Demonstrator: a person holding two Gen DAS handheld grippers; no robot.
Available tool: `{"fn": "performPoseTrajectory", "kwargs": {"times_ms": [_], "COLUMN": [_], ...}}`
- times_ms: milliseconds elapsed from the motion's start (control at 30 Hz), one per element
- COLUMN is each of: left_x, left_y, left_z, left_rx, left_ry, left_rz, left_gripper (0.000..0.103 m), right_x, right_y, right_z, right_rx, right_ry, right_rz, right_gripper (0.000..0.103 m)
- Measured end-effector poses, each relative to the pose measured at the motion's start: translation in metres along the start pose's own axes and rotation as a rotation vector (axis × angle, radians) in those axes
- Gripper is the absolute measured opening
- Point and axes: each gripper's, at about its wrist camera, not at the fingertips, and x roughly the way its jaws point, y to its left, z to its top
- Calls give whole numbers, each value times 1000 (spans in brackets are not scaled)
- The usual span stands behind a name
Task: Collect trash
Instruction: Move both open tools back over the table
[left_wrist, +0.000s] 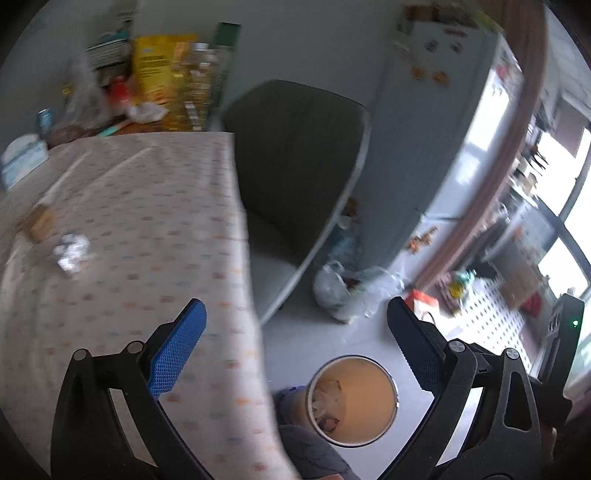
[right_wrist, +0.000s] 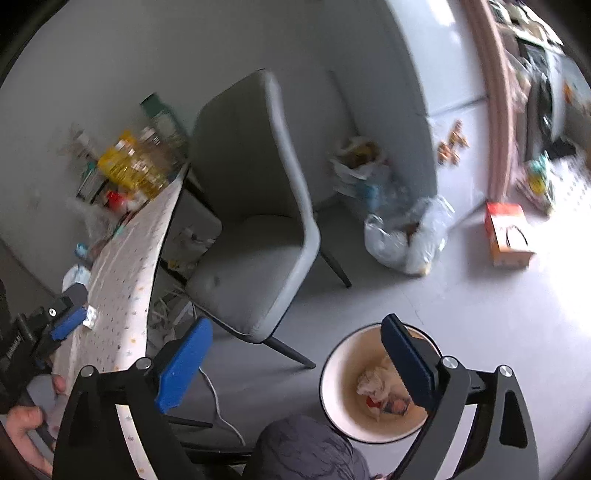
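Bin on floor under right gripper, scraps inside; both grippers spread wide, nothing held. Crumpled foil on tablecloth, ahead-left of left gripper

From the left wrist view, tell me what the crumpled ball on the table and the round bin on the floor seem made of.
Crumpled ball: likely foil or glossy wrapper, since its creases glint silver-white; blur leaves it open.
Round bin: probably plastic or coated metal, with a smooth matte tan inside and a thin pale rim.
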Motion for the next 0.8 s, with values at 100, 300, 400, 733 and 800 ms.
{"fn": "performPoseTrajectory", "kwargs": {"times_ms": [100,300,400,733,800], "left_x": [-19,-43,-54,-84,-88], "left_y": [31,85,110,180,191], "left_z": [4,1,-2,-8,-9], "left_rx": [-40,-92,-130,-219,-238], "left_ry": [-39,-70,-83,-129,-133], "left_rz": [46,85,103,162,175], "left_gripper": [97,97,97,97,97], "right_x": [6,18,22,31,34], "right_y": [33,91,114,184,201], "right_z": [0,-9,-12,-11,-10], "right_rx": [-30,-111,-141,-256,-277], "right_ry": [6,21,32,38,40], "right_rz": [32,55,63,98,112], "right_gripper": [91,94,94,94,94]}}
